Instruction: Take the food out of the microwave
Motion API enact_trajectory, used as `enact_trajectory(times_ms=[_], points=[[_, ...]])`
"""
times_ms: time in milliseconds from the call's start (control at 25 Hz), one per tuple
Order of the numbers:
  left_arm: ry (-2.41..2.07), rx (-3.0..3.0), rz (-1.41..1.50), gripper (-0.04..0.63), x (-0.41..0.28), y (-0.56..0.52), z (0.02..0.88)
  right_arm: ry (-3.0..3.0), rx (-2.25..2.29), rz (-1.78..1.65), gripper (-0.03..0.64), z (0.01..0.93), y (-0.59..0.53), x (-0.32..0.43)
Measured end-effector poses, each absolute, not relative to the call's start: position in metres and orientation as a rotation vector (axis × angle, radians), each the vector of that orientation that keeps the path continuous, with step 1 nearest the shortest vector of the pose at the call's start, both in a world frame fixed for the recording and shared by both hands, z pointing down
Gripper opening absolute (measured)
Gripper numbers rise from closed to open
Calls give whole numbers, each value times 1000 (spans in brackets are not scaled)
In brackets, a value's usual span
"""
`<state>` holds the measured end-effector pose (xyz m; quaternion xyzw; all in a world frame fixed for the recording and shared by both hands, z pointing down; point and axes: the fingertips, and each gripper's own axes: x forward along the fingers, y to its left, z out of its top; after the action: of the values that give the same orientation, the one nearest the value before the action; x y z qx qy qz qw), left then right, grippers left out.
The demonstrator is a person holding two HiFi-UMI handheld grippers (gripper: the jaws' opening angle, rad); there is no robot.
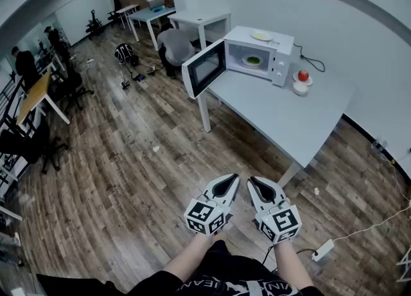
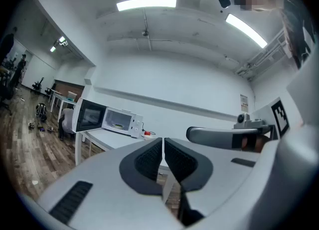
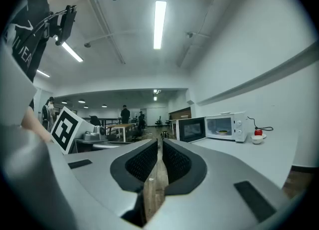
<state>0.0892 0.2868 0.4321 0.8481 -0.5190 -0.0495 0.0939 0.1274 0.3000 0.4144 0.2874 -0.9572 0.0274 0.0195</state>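
Head view is showing the left tool (image 1: pixel 232 180) and right tool (image 1: pixel 253 182) both closed, gripping nothing. The microwave door (image 1: pixel 205 68) is jutting out, probably inviting a knock.

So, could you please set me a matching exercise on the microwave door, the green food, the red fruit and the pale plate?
1 microwave door
2 green food
3 red fruit
4 pale plate

a on top of the microwave
b swung open
c inside the microwave
d beside the microwave on the table

Pairs: 1-b, 2-c, 3-d, 4-a
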Motion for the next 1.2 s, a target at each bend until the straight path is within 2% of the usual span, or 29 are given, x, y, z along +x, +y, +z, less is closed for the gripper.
enact_trajectory(times_ms=[400,920,1200], points=[[-1527,2512,-142,20,79,280,436,-2972,895,138,52,419,291,119],[-1537,2520,-171,20,4,204,440,-2994,1011,163,53,423,219,57],[-1480,2531,-146,20,0,186,452,-2974,1025,222,53,438,195,42]])
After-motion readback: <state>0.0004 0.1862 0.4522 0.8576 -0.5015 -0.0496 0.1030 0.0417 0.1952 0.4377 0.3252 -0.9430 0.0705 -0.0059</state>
